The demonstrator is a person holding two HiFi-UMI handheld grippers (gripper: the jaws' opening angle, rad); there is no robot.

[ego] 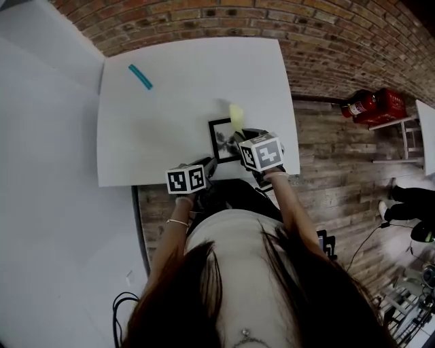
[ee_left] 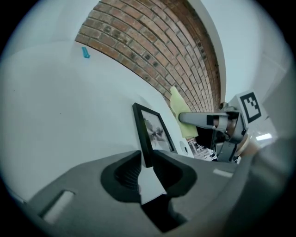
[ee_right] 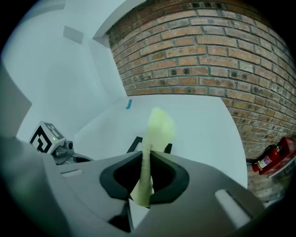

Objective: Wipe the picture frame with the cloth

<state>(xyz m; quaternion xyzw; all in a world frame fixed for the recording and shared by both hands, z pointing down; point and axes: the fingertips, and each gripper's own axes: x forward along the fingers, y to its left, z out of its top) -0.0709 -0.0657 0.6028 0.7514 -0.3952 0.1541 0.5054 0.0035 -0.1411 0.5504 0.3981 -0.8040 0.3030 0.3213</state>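
A red-brown brick wall (ego: 204, 20) runs along the far side of the room. Against it stands a large white rectangular table (ego: 177, 102). To the right of the table lies a floor of weathered wooden planks (ego: 333, 156).

The person leans over the table's near edge with both forearms stretched forward and a grey two-jaw tool in each hand. The left gripper (ee_left: 147, 167) has its jaws closed on the near left edge of a small black-rimmed picture frame (ee_left: 150, 132), with the dark rim pinched between the pads. The frame holds a grey-toned print and sits close to the table's near edge, tilted up off the surface instead of lying flat.

The right gripper (ee_right: 147, 178) is clamped on a pale yellow-green cloth (ee_right: 157, 127). The fabric is squeezed thin between the pads and flares out past the fingertips. In the head view the cloth (ego: 236, 117) sits at the frame's far right corner (ego: 223, 139), and no view settles whether it touches the frame.

A red fire extinguisher (ego: 363, 105) lies on the floor by the wall, well apart from the table. A short teal strip (ego: 141, 77) lies on the tabletop near the far left corner.
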